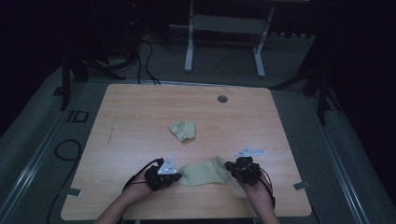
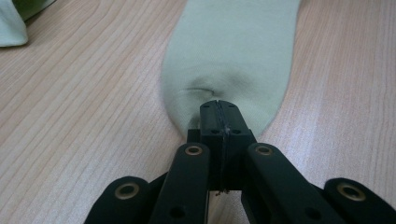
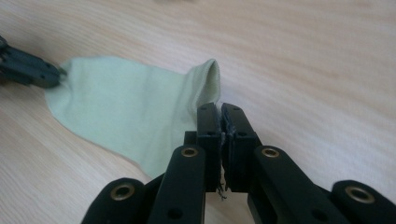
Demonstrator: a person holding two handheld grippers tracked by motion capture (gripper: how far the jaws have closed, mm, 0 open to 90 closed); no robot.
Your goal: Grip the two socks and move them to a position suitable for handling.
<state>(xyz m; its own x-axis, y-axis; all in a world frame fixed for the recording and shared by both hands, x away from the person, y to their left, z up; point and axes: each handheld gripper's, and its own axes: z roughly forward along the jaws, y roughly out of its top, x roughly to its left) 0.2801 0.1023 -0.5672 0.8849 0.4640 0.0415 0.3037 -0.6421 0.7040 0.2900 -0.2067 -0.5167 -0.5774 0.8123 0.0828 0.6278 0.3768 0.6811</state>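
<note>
A pale green sock (image 1: 204, 171) lies flat near the table's front edge, stretched between my two grippers. My left gripper (image 1: 176, 176) is shut on its rounded toe end (image 2: 218, 109); the sock (image 2: 233, 56) runs away from the jaws. My right gripper (image 1: 229, 166) is shut on the sock's open cuff edge (image 3: 219, 114), and the cuff corner (image 3: 211, 70) stands up a little. In the right gripper view the sock (image 3: 126, 107) reaches across to the left gripper (image 3: 28, 70). A second, crumpled sock (image 1: 183, 130) rests at mid-table, its edge (image 2: 11, 23) in the left gripper view.
The wooden table (image 1: 140, 107) has a round cable hole (image 1: 222, 99) near its far edge and tape marks at the front corners (image 1: 72, 192). Beyond the table stands a white desk frame (image 1: 189, 46). Cables (image 1: 144, 56) lie on the dark floor.
</note>
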